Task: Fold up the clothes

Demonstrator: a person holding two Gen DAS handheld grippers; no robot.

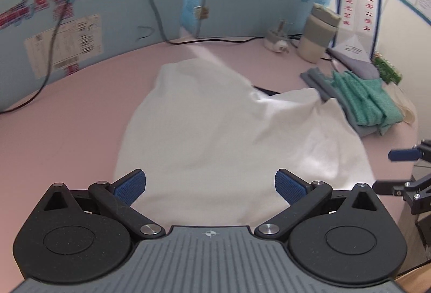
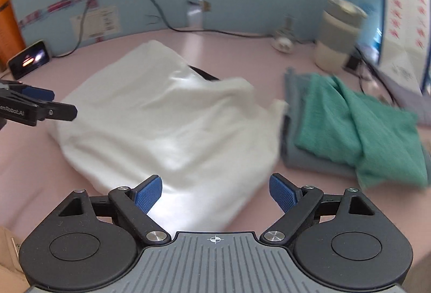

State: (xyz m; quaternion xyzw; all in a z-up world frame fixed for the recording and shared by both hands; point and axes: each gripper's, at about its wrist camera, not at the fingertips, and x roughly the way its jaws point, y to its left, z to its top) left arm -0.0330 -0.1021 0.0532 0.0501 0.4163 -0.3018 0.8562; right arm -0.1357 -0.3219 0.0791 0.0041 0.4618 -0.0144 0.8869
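White garment (image 1: pixel 215 131), long axis running toward blue wall (image 1: pixel 121 31)

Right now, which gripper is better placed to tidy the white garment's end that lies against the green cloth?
Right, probably. The right gripper, jaws open and empty, hangs nearer the green cloth and the white garment end touching it. The left gripper, also open, sits farther away.

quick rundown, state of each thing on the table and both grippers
white garment: partly folded, rumpled, lying loose
green cloth: folded, on the grey garment
grey garment: folded, at the bottom of the stack
cup: upright, lid on
left gripper: open, empty
right gripper: open, empty
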